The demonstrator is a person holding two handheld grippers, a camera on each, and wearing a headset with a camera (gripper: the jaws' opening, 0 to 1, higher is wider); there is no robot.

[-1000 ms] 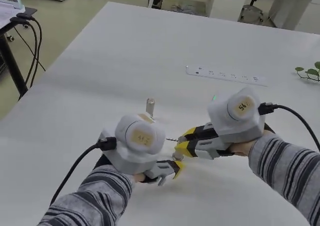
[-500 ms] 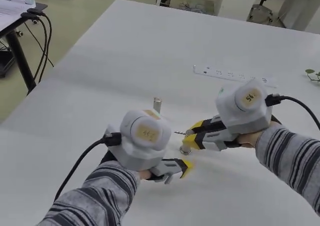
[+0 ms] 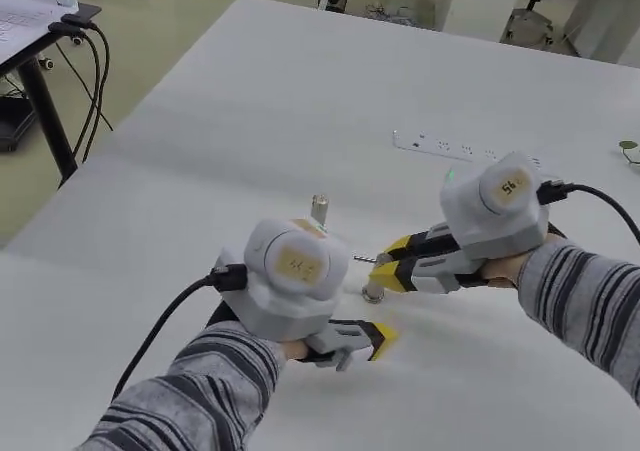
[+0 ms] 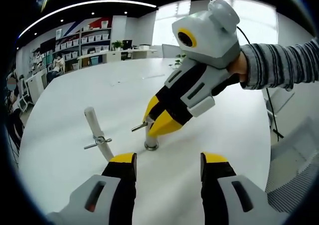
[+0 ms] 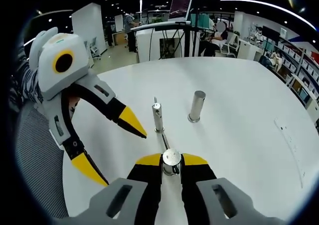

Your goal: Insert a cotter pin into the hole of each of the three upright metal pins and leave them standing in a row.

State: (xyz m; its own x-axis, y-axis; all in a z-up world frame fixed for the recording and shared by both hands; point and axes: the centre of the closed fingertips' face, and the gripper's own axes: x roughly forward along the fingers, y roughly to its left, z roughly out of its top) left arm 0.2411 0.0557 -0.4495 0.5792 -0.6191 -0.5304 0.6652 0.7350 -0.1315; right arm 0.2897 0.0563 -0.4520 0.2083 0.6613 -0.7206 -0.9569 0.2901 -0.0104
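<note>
Risks toppling metal pin or dragging cotter pin out on retreat: right gripper jaws clamped on the cotter, left gripper jaws apart, bracing nothing.

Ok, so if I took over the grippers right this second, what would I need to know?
Left hand-held gripper: open, holding nothing, waiting beside the work.
Right hand-held gripper: shut on a cotter pin, right at the near metal pin. I cannot tell if it is fully through the hole.
Done: the second metal pin has a fitted cotter pin through it.
Left: finish the near one, then do the third metal pin, which is bare.
All three pins stand upright on the table.
</note>
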